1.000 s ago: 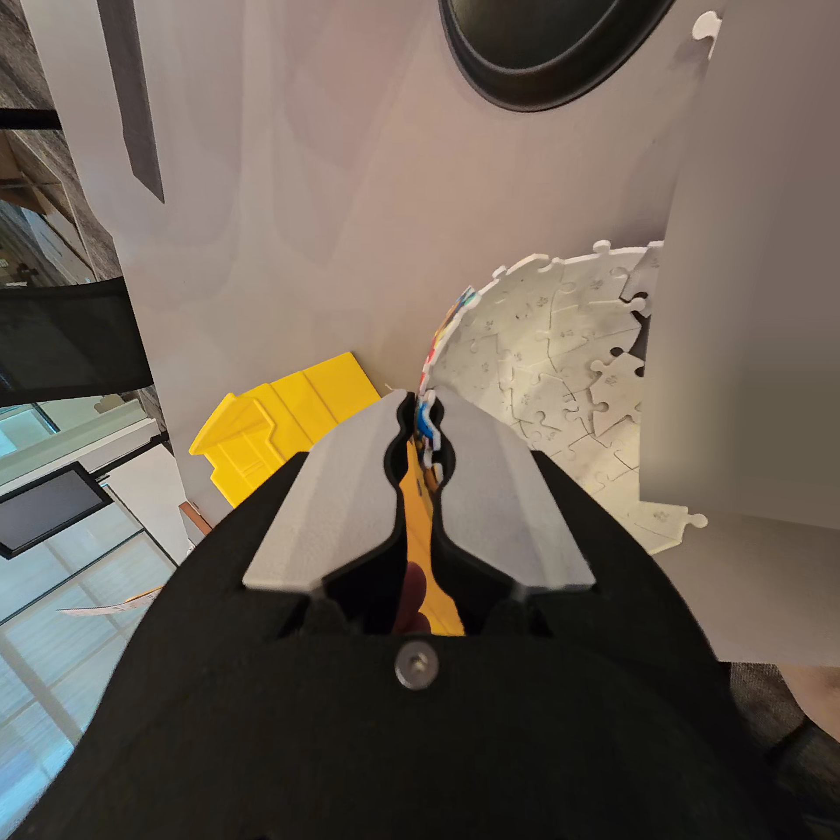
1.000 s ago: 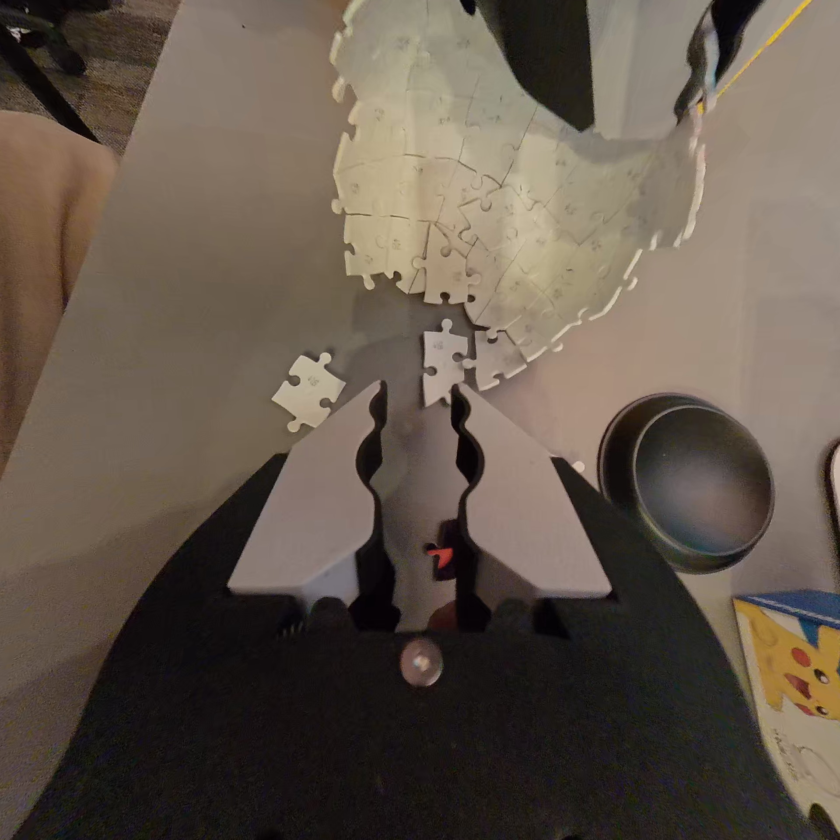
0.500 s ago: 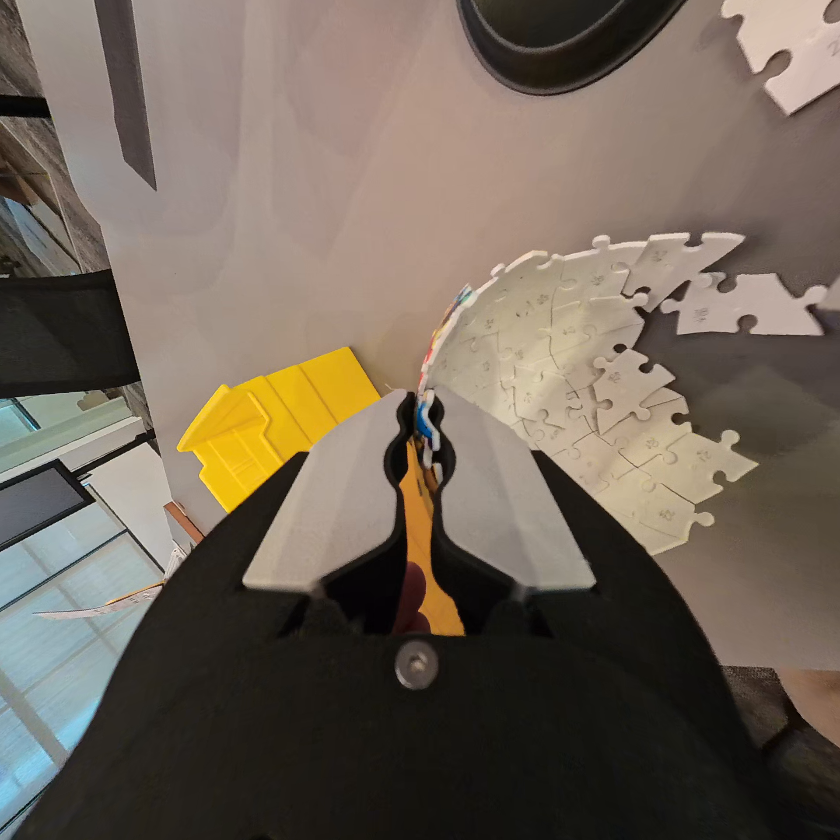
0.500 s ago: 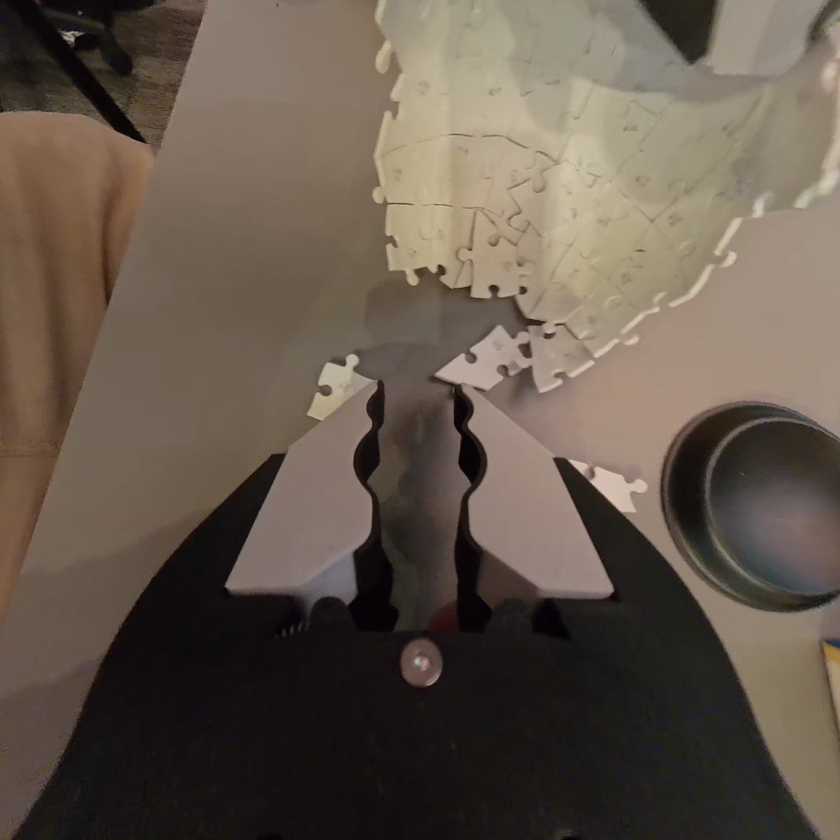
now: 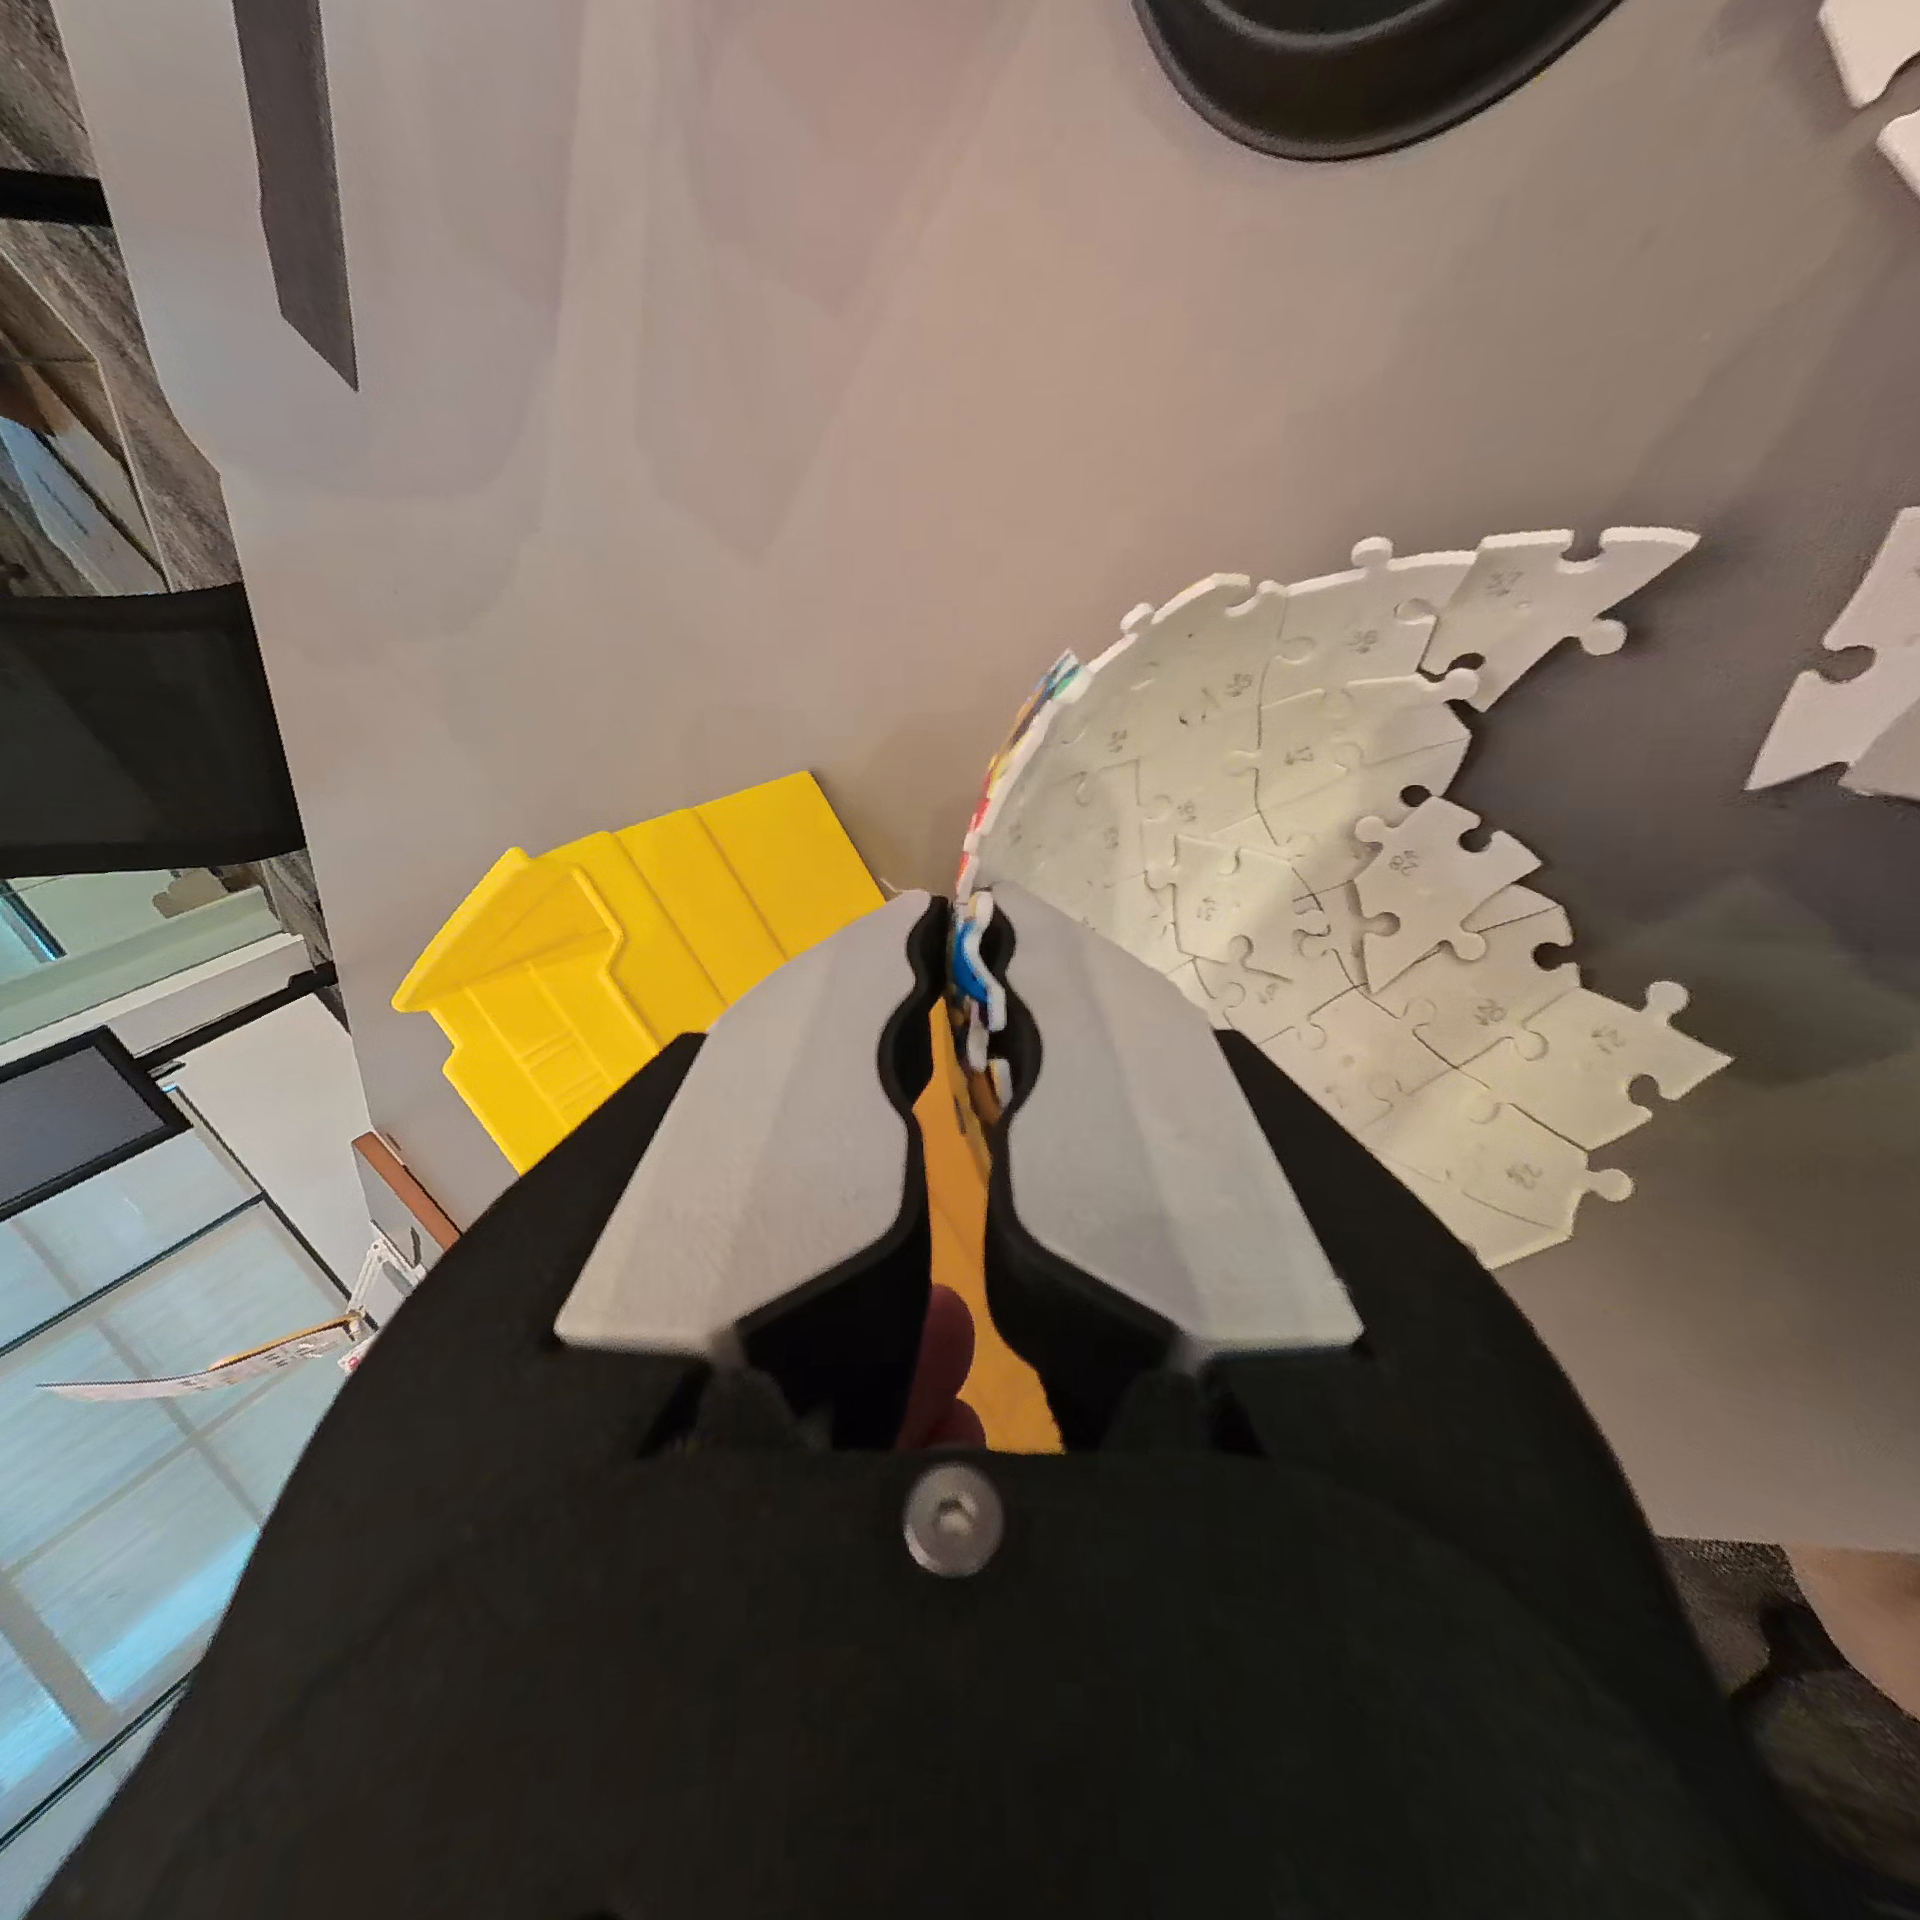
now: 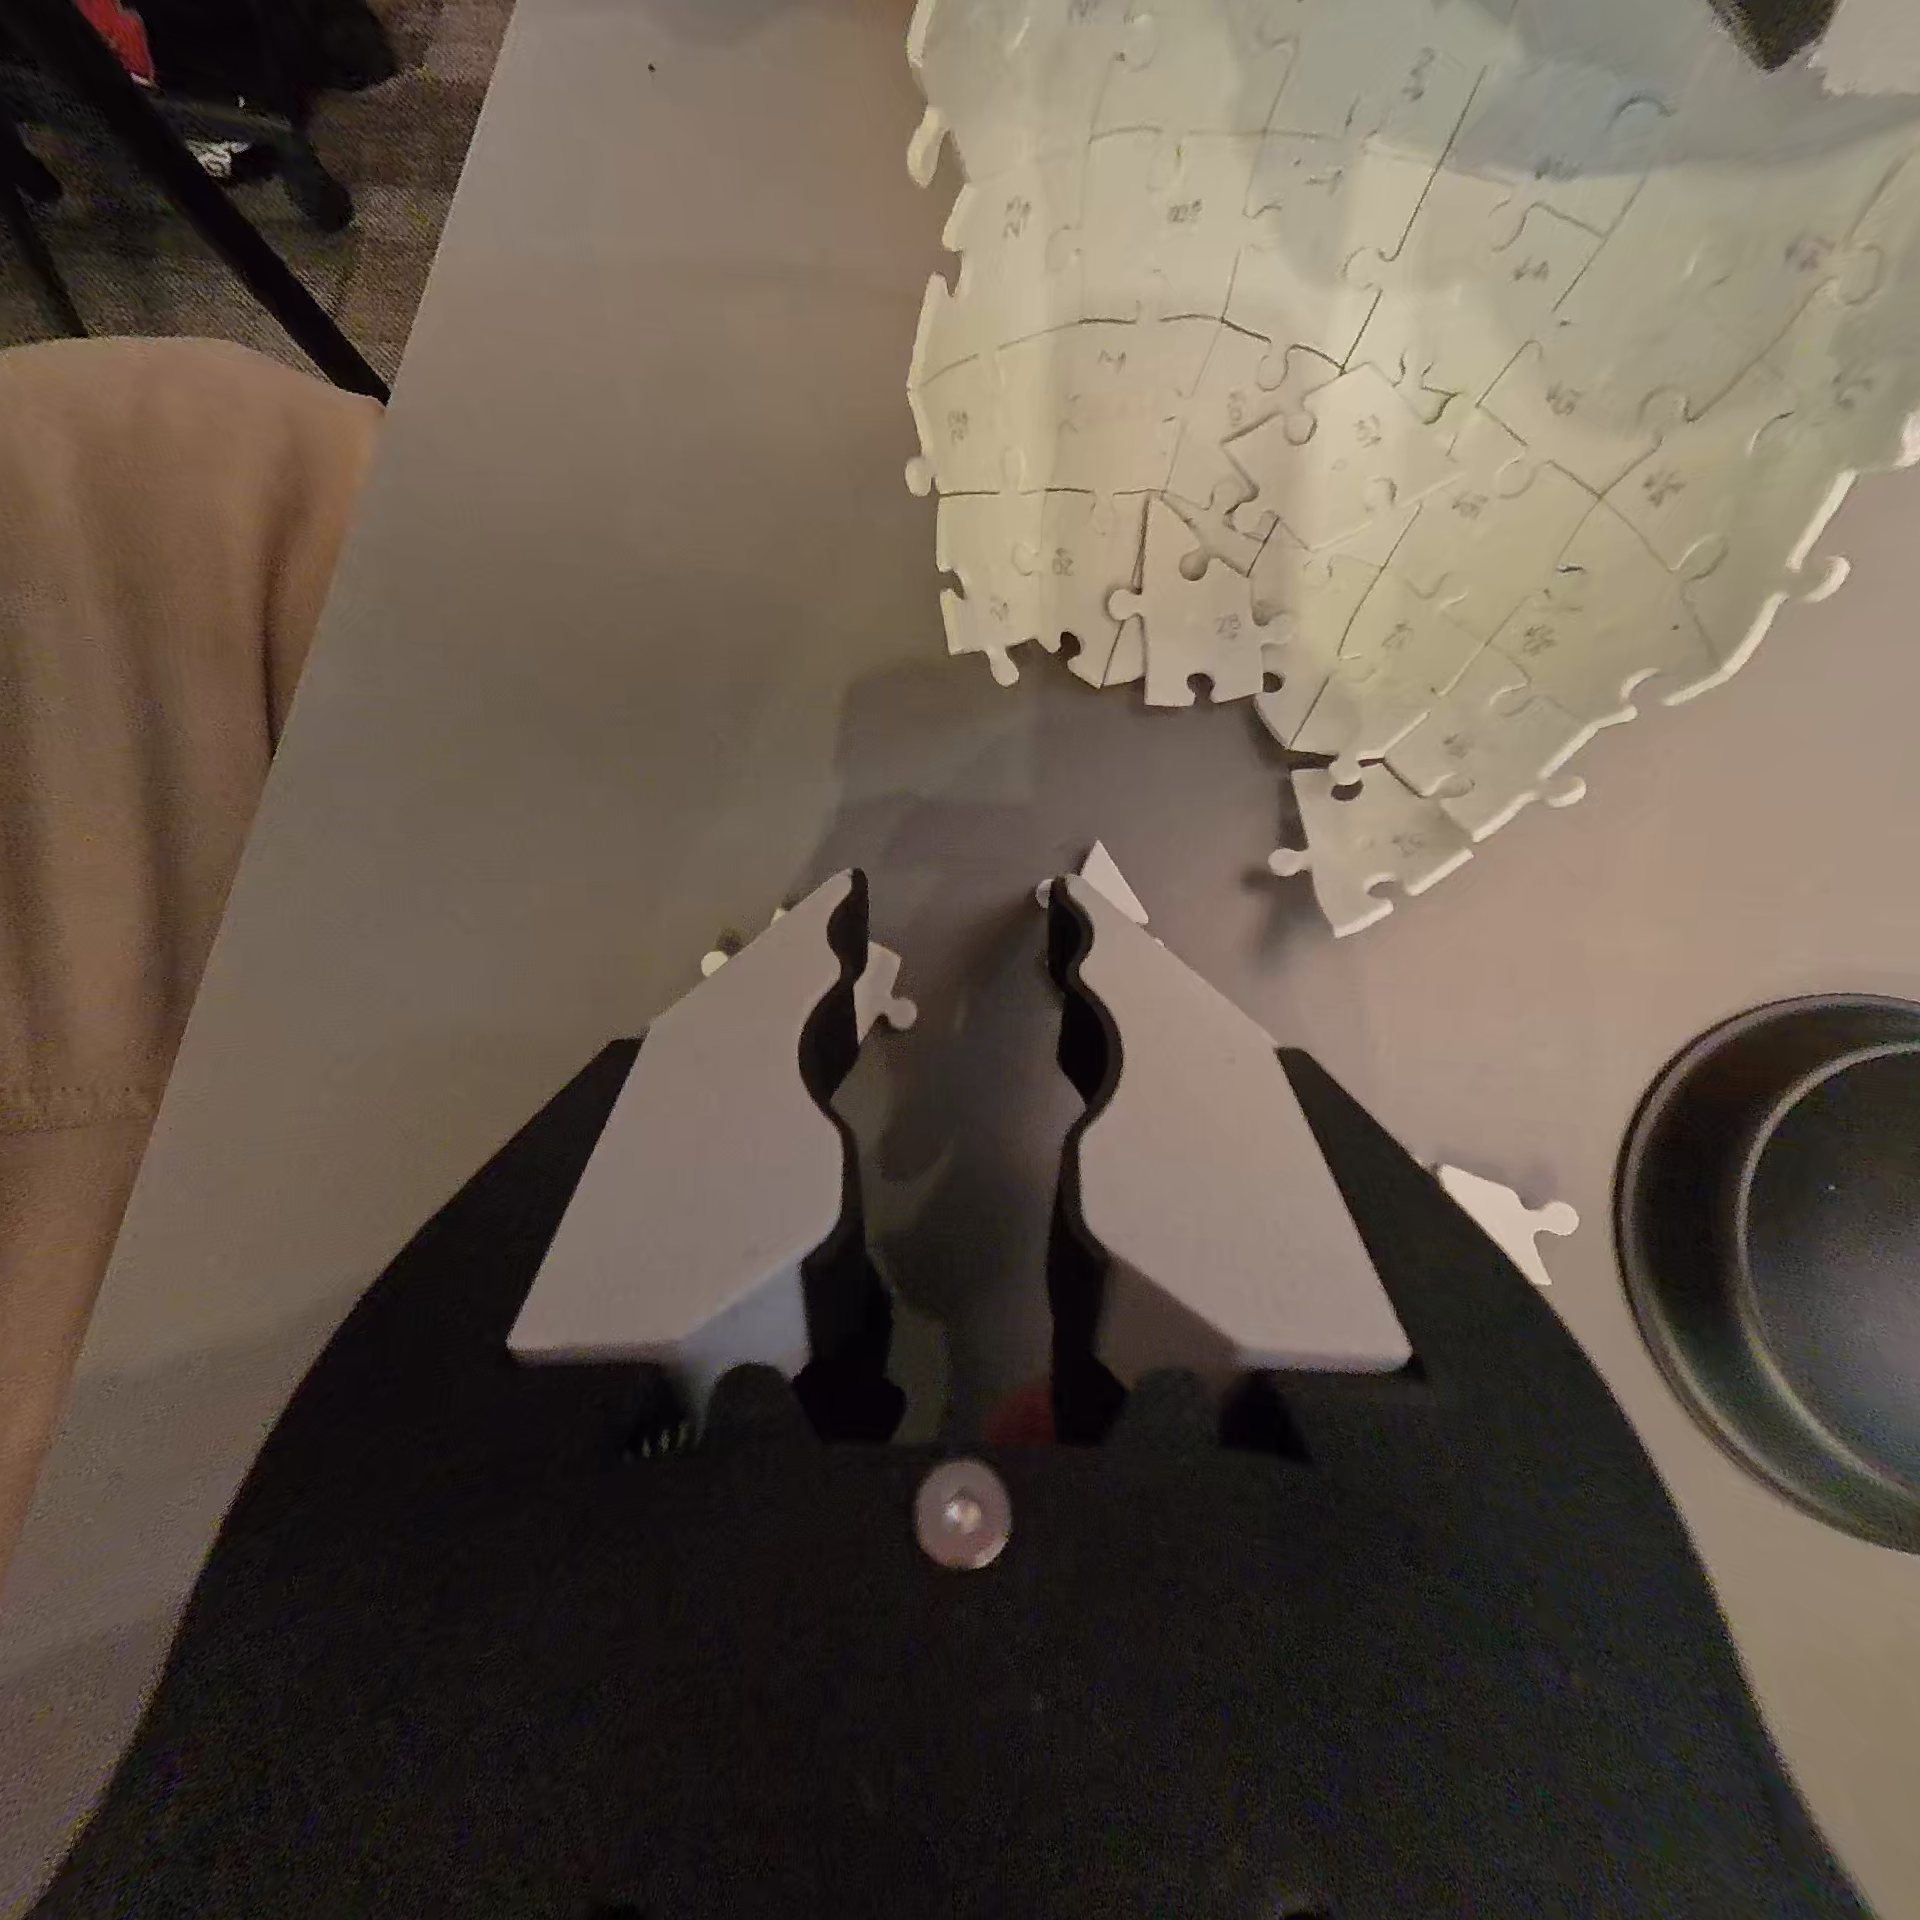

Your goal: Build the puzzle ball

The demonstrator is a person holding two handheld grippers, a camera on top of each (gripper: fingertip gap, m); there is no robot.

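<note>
My left gripper (image 5: 966,914) is shut on the coloured rim of the curved puzzle-ball shell (image 5: 1299,883), held above the table with its white inner side showing. The shell fills the top right of the right wrist view (image 6: 1403,416). My right gripper (image 6: 956,883) is open and low over the grey table (image 6: 623,520), below the shell's lower edge. One loose white piece (image 6: 883,987) lies under its left finger, another (image 6: 1112,883) pokes out by its right fingertip, a third (image 6: 1507,1226) lies to the right. More loose pieces (image 5: 1849,727) lie at the right of the left wrist view.
A black round bowl (image 6: 1808,1247) sits at the right, also at the top of the left wrist view (image 5: 1351,73). A yellow box (image 5: 644,956) lies on the table behind the shell. A person's beige sleeve (image 6: 135,727) is at the table's left edge. About 15 centimeters separates my left fingertips from my right.
My right gripper moved forward and down over the loose pieces, which now lie partly under its fingers. It has left the left wrist view. The left gripper still holds the shell.
</note>
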